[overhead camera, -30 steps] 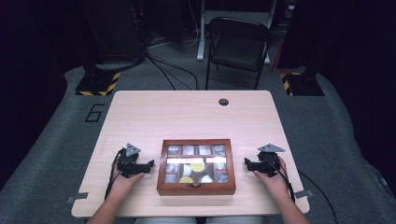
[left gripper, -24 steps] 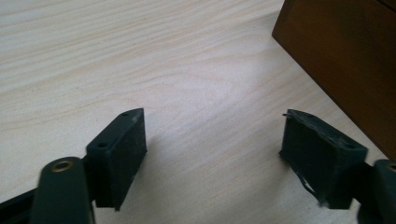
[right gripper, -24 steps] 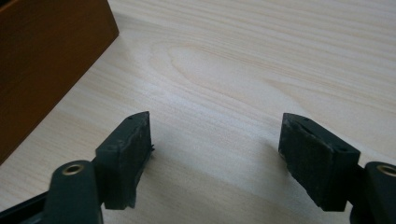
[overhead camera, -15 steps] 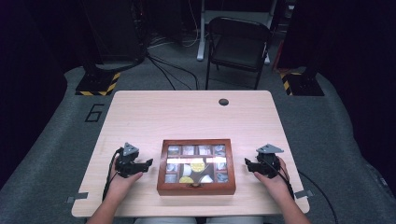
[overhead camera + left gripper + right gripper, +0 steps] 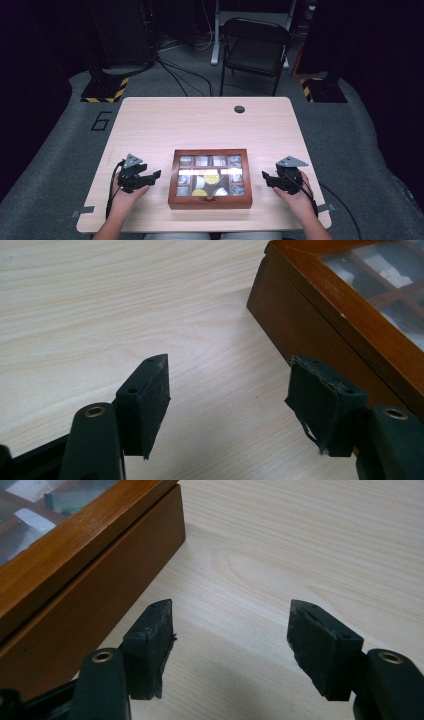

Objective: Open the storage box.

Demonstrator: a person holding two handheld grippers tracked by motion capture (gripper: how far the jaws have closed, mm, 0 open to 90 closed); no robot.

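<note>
A brown wooden box (image 5: 209,203) with a glass lid over small compartments sits near the table's front edge. Its lid is down. My left gripper (image 5: 156,175) hovers just left of the box, jaws pointing at its side. In the left gripper view the left gripper (image 5: 227,400) has only bare tabletop between its pads, and the box wall (image 5: 310,325) lies just beyond the right pad. My right gripper (image 5: 265,177) hovers just right of the box. The right gripper (image 5: 230,640) is also empty, with the box (image 5: 85,580) to its left. Both pairs of jaws have just been closing.
The light wooden table (image 5: 200,125) stretches away behind the box, with a dark round cable hole (image 5: 239,109) near its far edge. A black folding chair (image 5: 255,45) stands beyond it. Striped stand bases (image 5: 105,90) and cables lie on the grey floor.
Both grippers' jaws have narrowed, and both hands have lifted a little beside the box. The box has stayed put.
</note>
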